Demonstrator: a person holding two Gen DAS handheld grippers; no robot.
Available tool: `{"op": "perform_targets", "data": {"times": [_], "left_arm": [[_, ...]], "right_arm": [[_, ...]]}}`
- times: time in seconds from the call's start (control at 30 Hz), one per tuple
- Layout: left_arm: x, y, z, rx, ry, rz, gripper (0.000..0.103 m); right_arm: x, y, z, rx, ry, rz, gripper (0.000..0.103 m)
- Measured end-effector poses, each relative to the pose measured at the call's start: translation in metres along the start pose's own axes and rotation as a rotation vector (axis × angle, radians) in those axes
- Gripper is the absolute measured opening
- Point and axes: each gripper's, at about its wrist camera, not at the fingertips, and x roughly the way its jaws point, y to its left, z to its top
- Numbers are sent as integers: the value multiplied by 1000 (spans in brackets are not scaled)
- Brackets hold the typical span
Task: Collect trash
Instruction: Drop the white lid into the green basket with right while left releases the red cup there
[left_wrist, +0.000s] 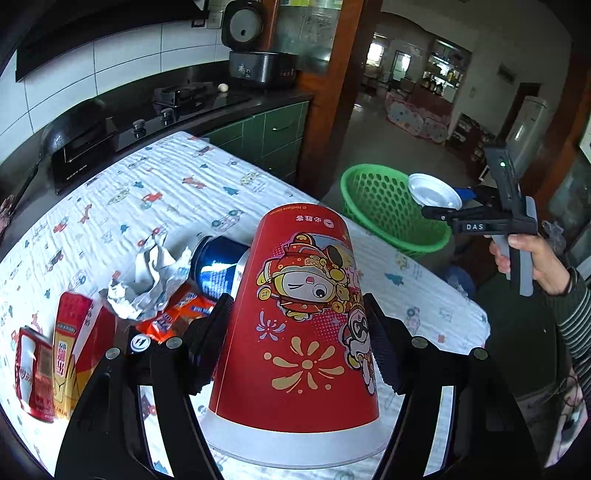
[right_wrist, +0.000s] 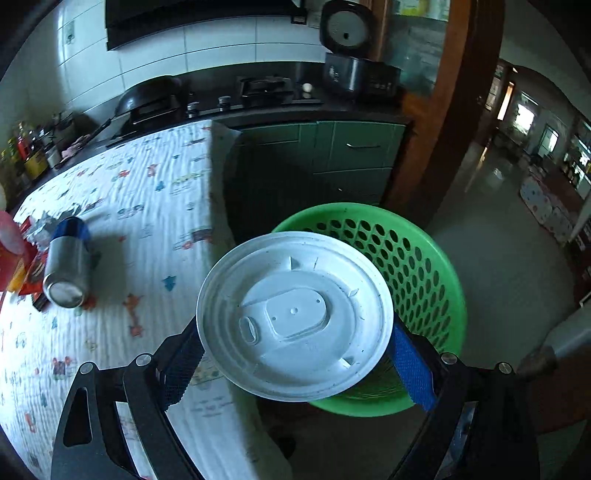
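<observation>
My left gripper (left_wrist: 299, 332) is shut on a big red paper cup (left_wrist: 299, 314), held upside down over the table. My right gripper (right_wrist: 295, 354) is shut on a white plastic lid (right_wrist: 295, 314) and holds it above the near rim of the green perforated basket (right_wrist: 417, 258). In the left wrist view the lid (left_wrist: 434, 194) and right gripper (left_wrist: 443, 214) hang beside the basket (left_wrist: 384, 206). On the table lie a blue-silver can (left_wrist: 218, 266), crumpled paper (left_wrist: 147, 280), orange wrappers (left_wrist: 177, 314), a yellow-red carton (left_wrist: 68, 343) and a red can (left_wrist: 33, 376).
The table has a white cloth with car prints (left_wrist: 155, 192). The basket stands on the floor past the table's right edge. Behind are a black stove counter (left_wrist: 177, 103), green cabinets (left_wrist: 273, 136), a rice cooker (left_wrist: 258, 62) and a wooden post (left_wrist: 328, 92).
</observation>
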Motion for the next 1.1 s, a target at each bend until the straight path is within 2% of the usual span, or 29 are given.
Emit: {"op": "perform_targets", "data": {"times": [0.17, 0.37, 0.7, 1.1], "left_arm": [[23, -15, 29, 5, 5, -31, 69], [53, -43, 66, 19, -1, -83, 69], [125, -104, 120, 54, 29, -158, 69], [204, -167, 160, 82, 67, -175, 69]], "right_arm": [[28, -32, 2, 44, 19, -48, 91], [41, -54, -4, 102, 13, -38, 93], [18, -71, -34, 52, -8, -55, 93], [-13, -86, -65, 38, -30, -43, 93]]}}
